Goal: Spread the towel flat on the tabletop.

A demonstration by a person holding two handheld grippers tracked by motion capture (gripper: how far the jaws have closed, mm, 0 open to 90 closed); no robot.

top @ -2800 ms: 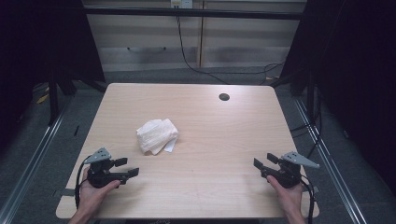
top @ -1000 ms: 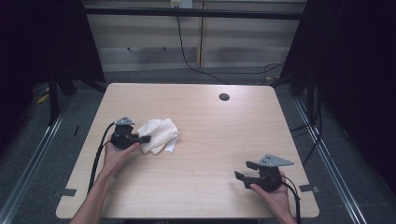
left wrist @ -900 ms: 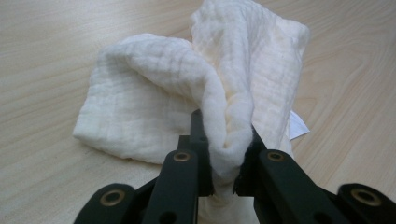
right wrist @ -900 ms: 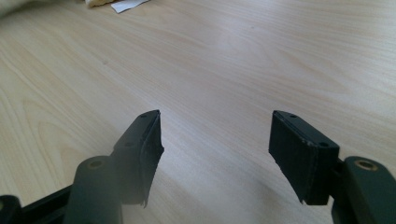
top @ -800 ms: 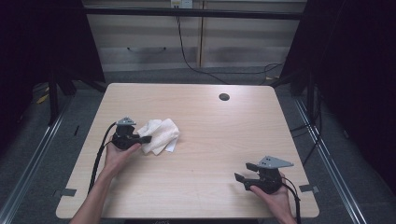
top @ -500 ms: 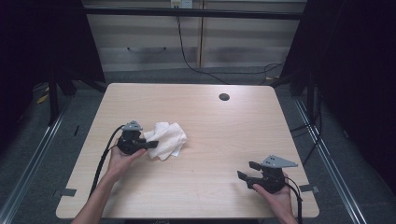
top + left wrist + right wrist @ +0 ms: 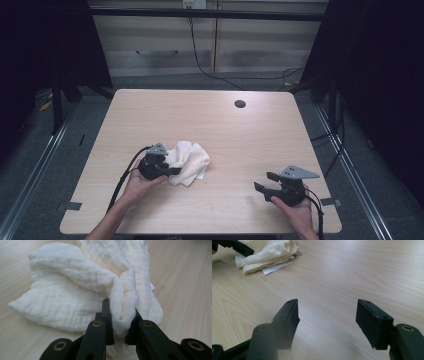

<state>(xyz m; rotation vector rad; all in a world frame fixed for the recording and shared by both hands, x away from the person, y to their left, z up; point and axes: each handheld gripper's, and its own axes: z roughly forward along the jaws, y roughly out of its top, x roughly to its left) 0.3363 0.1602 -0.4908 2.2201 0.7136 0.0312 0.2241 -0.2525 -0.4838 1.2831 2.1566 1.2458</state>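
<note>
One white cloth (image 7: 189, 161) lies on the counter (image 7: 240, 140), left of centre and towards the near edge. The fabric is a soft, crinkled gauze weave, bunched into loose rounded folds; a small flat white tag (image 7: 277, 266) protrudes from under its edge.

Left tool (image 7: 120, 315): two black jaws clenched on a fold of the cloth, the pinched fabric bulging between them. In the high view this tool (image 7: 170, 171) sits at the cloth's left edge, held by the person's left hand (image 7: 137, 182).

Right tool (image 7: 327, 317): two black jaws spread wide apart, with nothing between them but bare counter. Their pads are flat, matte and rectangular. It is held low over the near right part of the counter, well apart from the cloth, in the person's right hand (image 7: 297, 212).

The counter is one rectangular slab with rounded corners, a pale wood-grain surface, and one dark round hole (image 7: 240, 104) near its far edge.
</note>
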